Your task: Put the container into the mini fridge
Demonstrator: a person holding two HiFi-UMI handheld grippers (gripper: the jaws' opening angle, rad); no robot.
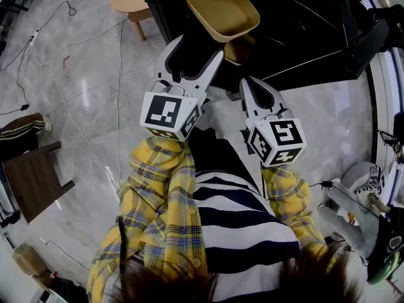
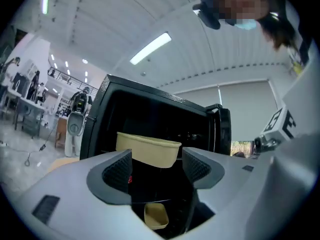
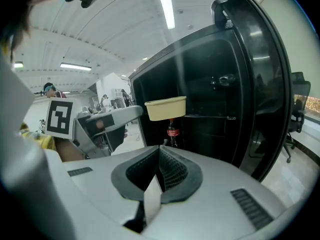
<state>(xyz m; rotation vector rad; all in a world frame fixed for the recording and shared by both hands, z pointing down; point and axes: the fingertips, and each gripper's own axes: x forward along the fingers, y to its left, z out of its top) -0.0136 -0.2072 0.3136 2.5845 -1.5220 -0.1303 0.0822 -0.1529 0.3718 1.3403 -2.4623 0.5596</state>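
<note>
Most of task looking done: finding container (image 3: 166, 108) sitting at front lip of mini fridge (image 2: 150, 104) upper shelf. Holding left gripper (image 2: 156, 159) spread wide, empty, just before fridge opening; right gripper (image 3: 159, 154) pressed together, empty. Remaining, probably: nudging deeper, closing door (image 3: 267, 84). Minding shelf lip, door edge; open room outside fridge front.

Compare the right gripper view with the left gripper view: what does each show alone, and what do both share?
Only the right gripper view shows a cola bottle inside the mini fridge and an office chair at the right edge. Only the left gripper view shows a smaller tan shape lower down, between the left tool's open jaws. Both show the tan container at the front of the open mini fridge.
</note>
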